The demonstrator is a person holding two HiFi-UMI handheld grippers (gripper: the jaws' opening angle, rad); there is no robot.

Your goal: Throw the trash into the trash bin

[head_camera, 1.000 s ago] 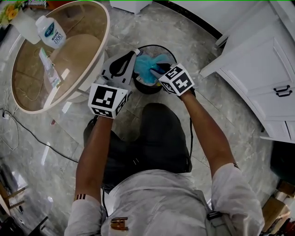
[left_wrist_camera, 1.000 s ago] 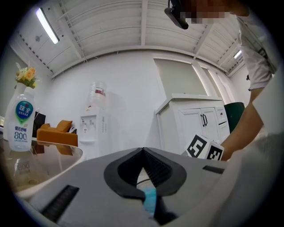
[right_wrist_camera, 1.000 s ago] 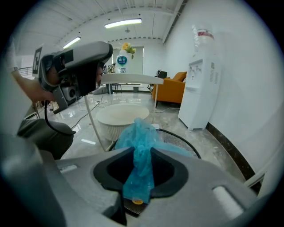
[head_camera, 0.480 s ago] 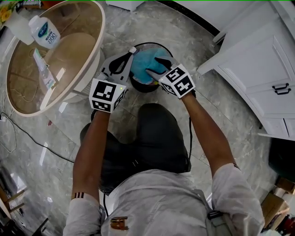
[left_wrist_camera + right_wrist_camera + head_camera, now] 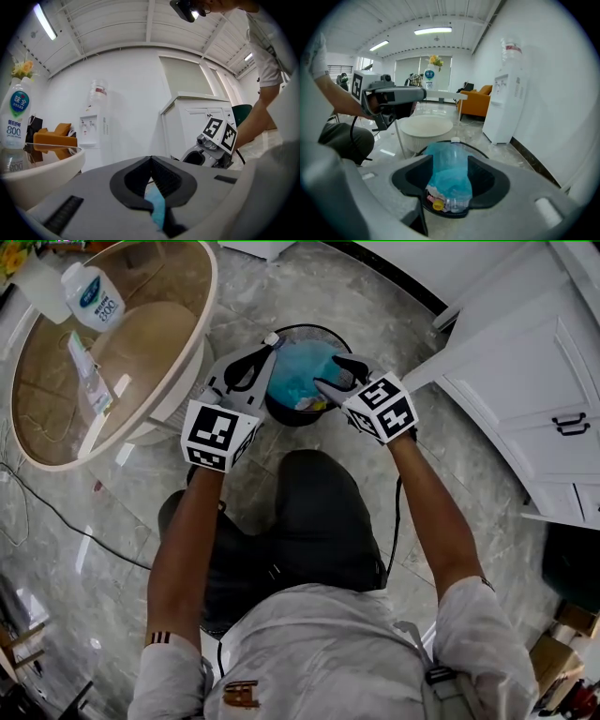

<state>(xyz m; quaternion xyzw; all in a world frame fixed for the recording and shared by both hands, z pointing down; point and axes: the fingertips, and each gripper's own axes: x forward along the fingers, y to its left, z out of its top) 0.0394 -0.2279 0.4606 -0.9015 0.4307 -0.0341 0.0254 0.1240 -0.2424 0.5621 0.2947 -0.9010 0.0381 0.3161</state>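
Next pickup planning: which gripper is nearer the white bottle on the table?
Left. The left gripper is at the trash bin beside the table; the right gripper is across the bin, farther from the white bottle.

White bottle (image 5: pixel 14 117), 9 o'clock in the left gripper view: round teal badge with two Chinese characters, apparently "味全"; "800" printed below; the smaller print is illegible.

Same bottle (image 5: pixel 94 294), 10 o'clock in the head view: blue label, digits too small to read.

Left cube (image 5: pixel 217 435) and right cube (image 5: pixel 382 409): black-and-white square code markers, no letters.
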